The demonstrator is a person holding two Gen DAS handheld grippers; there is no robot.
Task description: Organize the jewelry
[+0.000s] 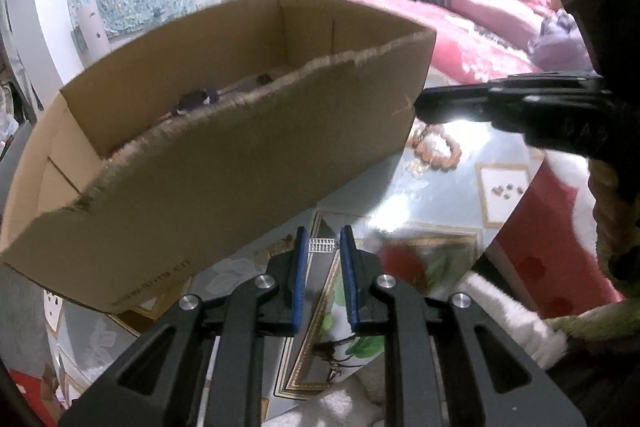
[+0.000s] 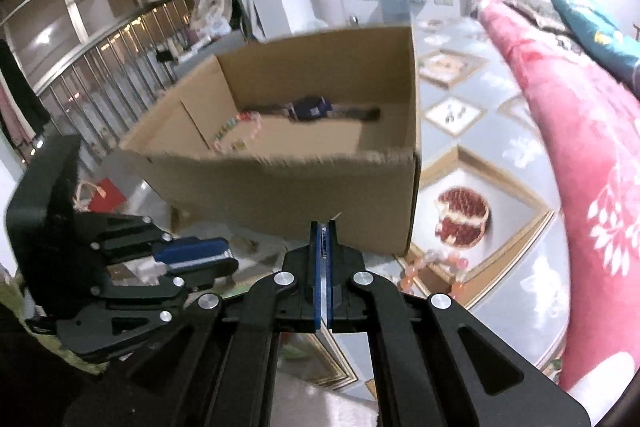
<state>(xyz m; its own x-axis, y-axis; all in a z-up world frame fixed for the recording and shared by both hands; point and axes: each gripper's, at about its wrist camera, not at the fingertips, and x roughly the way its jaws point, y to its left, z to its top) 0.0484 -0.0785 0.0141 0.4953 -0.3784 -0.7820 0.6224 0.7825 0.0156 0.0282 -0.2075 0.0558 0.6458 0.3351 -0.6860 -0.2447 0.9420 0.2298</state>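
Cardboard box [image 2: 280, 195]: plain brown corrugated card, rectangular, open-topped, its near rim torn rough and fuzzy. It stands on the tabletop; in the right wrist view its long axis runs left to right across the picture.

Contents of the box: 1 dark watch-like piece [image 2: 310, 109], blue-black, laid flat against the far wall with its strap stretched along the box's long axis; 1 string of pale pink and orange beads [image 2: 240, 131] to the left of it, on the box floor. The blur leaves finer detail unreadable.

Bead bracelet [image 2: 440, 267]: round, glossy, translucent orange and pink beads in a loose loop, lying outside the box, just beside its near right corner on the tabletop. In the left wrist view the same loop [image 1: 438, 151] lies right of the box's end wall.

Tabletop [image 2: 512, 259]: glossy, reflective cover printed with gold-framed diamonds and a cut pomegranate, spread beneath and right of the box.

Left gripper [image 1: 324, 247]: black metal linkage, blue ribbed pads, hovering in front of the box's near wall. The pads stand a narrow gap apart with nothing between them.

Right gripper [image 2: 323, 231]: same build, in front of the box's near right corner. Its pads are pressed flat together, empty.

Pink floral quilt [image 2: 580, 155]: soft, folded, right of the box.
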